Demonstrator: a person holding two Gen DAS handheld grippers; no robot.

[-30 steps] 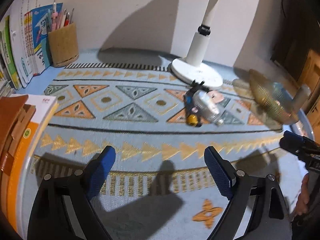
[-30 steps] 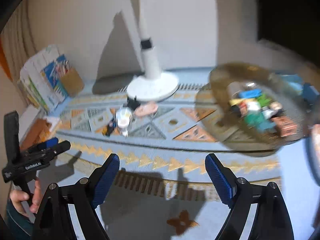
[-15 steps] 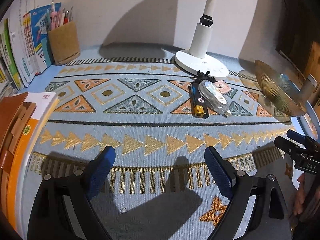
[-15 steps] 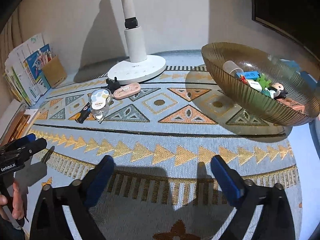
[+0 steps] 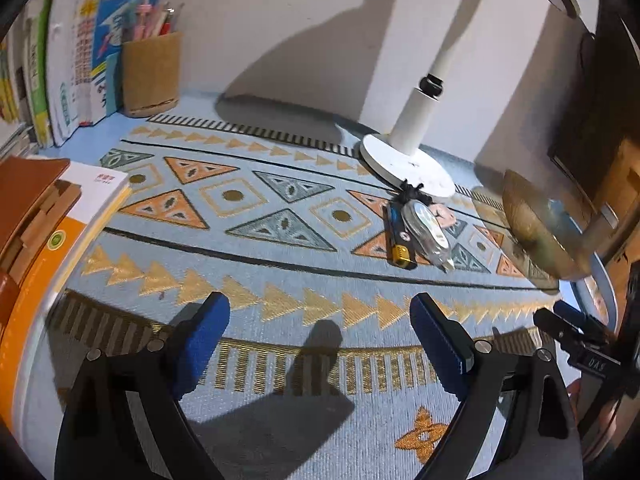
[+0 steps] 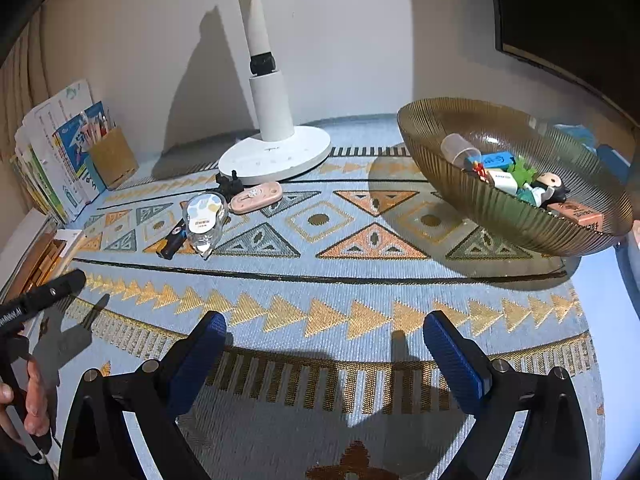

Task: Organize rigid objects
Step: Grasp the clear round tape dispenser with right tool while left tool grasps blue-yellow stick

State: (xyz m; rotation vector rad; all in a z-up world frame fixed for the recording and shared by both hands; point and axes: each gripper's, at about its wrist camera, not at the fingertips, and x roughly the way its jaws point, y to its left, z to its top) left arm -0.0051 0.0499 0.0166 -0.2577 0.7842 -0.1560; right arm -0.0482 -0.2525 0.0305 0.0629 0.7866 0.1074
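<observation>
Blue woven cloth with gold triangles covered the tabletop [image 6: 320,276] under us. At the far left, books [image 6: 48,160] leaned against the wall, and just beside them stood a tan pen holder [image 6: 114,156] with pens upright in it. Moving right, we saw the loose things lying close together in front of the white lamp base [image 6: 276,156]: a dark pen-like tool with a yellow end [image 5: 398,236], a clear correction-tape dispenser [image 6: 204,220] touching it, a small black clip [image 6: 228,182], and a flat pink case [image 6: 256,198]. All four lay on the cloth, well apart from the bowl. Farther right stood the ribbed amber glass bowl [image 6: 516,216]. In it lay a clear little tube, a blue eraser-like block, a white one, a green plastic piece, a small dark-haired figure and a peach-coloured block; what else lay under these we could not tell.

Our left tongs [image 5: 320,338] stood wide apart over the cloth, nothing between them. Our right tongs [image 6: 324,350] had just been opening and also stood wide apart, with nothing between.
</observation>
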